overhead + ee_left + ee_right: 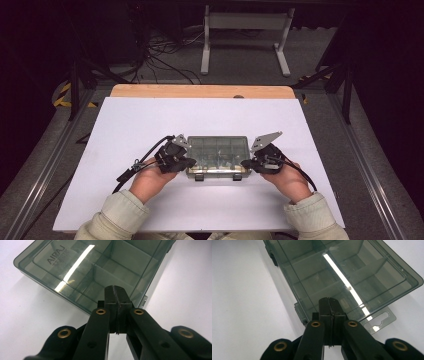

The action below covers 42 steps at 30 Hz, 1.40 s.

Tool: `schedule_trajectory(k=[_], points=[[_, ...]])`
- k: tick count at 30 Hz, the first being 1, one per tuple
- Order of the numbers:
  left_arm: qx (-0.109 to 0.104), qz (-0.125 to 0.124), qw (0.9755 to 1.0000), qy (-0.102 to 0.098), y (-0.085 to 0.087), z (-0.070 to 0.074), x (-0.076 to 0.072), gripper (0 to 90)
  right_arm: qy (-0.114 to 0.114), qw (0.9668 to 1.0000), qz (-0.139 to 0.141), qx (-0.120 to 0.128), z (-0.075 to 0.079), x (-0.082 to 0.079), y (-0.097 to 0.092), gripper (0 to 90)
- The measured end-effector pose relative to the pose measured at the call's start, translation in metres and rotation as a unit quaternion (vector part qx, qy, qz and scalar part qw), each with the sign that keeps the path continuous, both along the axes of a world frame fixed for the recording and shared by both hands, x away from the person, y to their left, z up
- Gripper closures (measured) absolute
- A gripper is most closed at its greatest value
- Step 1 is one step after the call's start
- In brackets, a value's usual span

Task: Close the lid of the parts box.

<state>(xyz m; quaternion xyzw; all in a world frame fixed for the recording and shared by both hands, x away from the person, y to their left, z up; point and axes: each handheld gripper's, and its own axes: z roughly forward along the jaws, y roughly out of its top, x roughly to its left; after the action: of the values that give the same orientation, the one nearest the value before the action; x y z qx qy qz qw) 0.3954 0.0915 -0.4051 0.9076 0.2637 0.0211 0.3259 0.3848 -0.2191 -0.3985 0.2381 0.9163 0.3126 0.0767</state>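
Note:
A smoky clear plastic organiser box [218, 156] with its lid closed lies flat on the white table top, divided inside into several compartments. My left gripper [194, 161] rests at the box's left end, jaws pressed together with nothing between them. My right gripper [243, 163] rests at the right end, also shut and empty. In the left gripper view the shut tips [117, 296] sit over the box [95, 267] near its edge. In the right gripper view the shut tips [329, 305] lie over the box [342, 272] near its hang tab [380, 320].
The white board [150, 120] covers a wooden table [200, 91], with bare surface all round the box. Two latches [200, 176] sit on the box's near side. Beyond the table stand a white desk frame [245, 35] and floor cables [165, 55].

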Motion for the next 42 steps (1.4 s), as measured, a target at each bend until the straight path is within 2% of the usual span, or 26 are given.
schedule_trajectory(k=[3,5,6,8,9,10,11,12,13,14,17,19,21,23,26,27,28,30,31,34,35,36,37,38,41,42], points=[[0.001,-0.001,1.0000,-0.010,-0.001,0.000,-0.003,89.4,0.000,1.0000,-0.001,0.001,0.000,0.000,0.000,90.0],[-0.003,-0.004,1.0000,-0.005,-0.001,0.000,-0.002,85.4,-0.001,1.0000,-0.002,0.002,0.000,0.000,0.000,90.0],[-0.006,-0.009,0.9999,-0.004,-0.001,0.000,-0.002,79.7,0.001,1.0000,-0.005,0.005,0.000,0.000,0.000,90.0],[-0.013,-0.011,0.9998,-0.006,0.000,0.001,-0.002,74.7,-0.010,0.9999,-0.005,0.008,-0.001,-0.001,-0.001,90.0],[-0.016,-0.009,0.9998,-0.008,0.001,0.001,-0.003,65.6,-0.025,0.9995,0.001,0.017,0.000,-0.004,-0.001,87.3],[-0.024,-0.009,0.9996,-0.008,0.003,0.003,-0.003,65.6,-0.025,0.9995,0.001,0.017,0.000,-0.004,-0.001,87.3],[-0.034,-0.009,0.9994,-0.009,0.005,0.005,-0.005,63.7,-0.032,0.9992,0.001,0.024,0.002,-0.005,-0.002,83.5],[-0.043,-0.009,0.9990,-0.009,0.008,0.007,-0.006,57.4,-0.051,0.9981,0.000,0.034,0.007,-0.008,-0.003,75.0],[-0.052,-0.011,0.9985,-0.015,0.010,0.009,-0.007,57.4,-0.051,0.9981,0.000,0.034,0.007,-0.008,-0.003,75.0],[-0.056,-0.011,0.9982,-0.016,0.013,0.012,-0.010,53.9,-0.059,0.9974,-0.002,0.042,0.009,-0.010,-0.003,69.3],[-0.076,-0.014,0.9967,-0.025,0.020,0.017,-0.017,37.6,-0.078,0.9950,-0.003,0.062,0.015,-0.015,-0.005,59.1],[-0.088,-0.009,0.9952,-0.042,0.028,0.022,-0.024,30.0,-0.093,0.9929,-0.003,0.074,0.019,-0.019,-0.006,51.2],[-0.109,0.003,0.9927,-0.052,0.037,0.026,-0.030,19.0,-0.106,0.9898,-0.013,0.094,0.023,-0.025,-0.009,42.3],[-0.127,0.014,0.9899,-0.062,0.045,0.028,-0.036,12.3,-0.124,0.9861,-0.020,0.109,0.025,-0.030,-0.012,34.0],[-0.142,0.024,0.9858,-0.086,0.061,0.030,-0.047,5.3,-0.143,0.9813,-0.027,0.127,0.028,-0.037,-0.016,22.1],[-0.145,0.031,0.9842,-0.096,0.067,0.030,-0.052,4.3,-0.146,0.9802,-0.030,0.130,0.029,-0.039,-0.017,20.8],[-0.145,0.031,0.9842,-0.096,0.067,0.030,-0.052,4.2,-0.151,0.9787,-0.029,0.136,0.030,-0.042,-0.018,18.9],[-0.153,0.047,0.9807,-0.112,0.080,0.027,-0.063,2.6,-0.161,0.9757,-0.030,0.145,0.031,-0.045,-0.020,15.1],[-0.160,0.054,0.9776,-0.126,0.086,0.025,-0.068,2.3,-0.167,0.9737,-0.031,0.152,0.032,-0.048,-0.021,14.1],[-0.184,0.073,0.9699,-0.142,0.100,0.020,-0.079,1.5,-0.184,0.9675,-0.033,0.171,0.033,-0.053,-0.024,11.2],[-0.192,0.078,0.9664,-0.152,0.106,0.019,-0.082,1.5,-0.187,0.9661,-0.034,0.174,0.033,-0.054,-0.026,11.5],[-0.199,0.083,0.9642,-0.155,0.110,0.018,-0.084,1.4,-0.195,0.9630,-0.035,0.183,0.033,-0.056,-0.028,11.5],[-0.208,0.088,0.9606,-0.162,0.115,0.017,-0.087,1.4,-0.200,0.9612,-0.034,0.187,0.033,-0.058,-0.029,11.5],[-0.208,0.088,0.9606,-0.162,0.115,0.017,-0.087,1.4,-0.200,0.9612,-0.034,0.187,0.033,-0.058,-0.029,11.5],[-0.224,0.105,0.9521,-0.179,0.131,0.012,-0.093,1.4,-0.214,0.9554,-0.038,0.200,0.033,-0.063,-0.034,11.1],[-0.234,0.114,0.9474,-0.186,0.136,0.009,-0.095,1.4,-0.218,0.9542,-0.040,0.201,0.033,-0.065,-0.036,11.0]])
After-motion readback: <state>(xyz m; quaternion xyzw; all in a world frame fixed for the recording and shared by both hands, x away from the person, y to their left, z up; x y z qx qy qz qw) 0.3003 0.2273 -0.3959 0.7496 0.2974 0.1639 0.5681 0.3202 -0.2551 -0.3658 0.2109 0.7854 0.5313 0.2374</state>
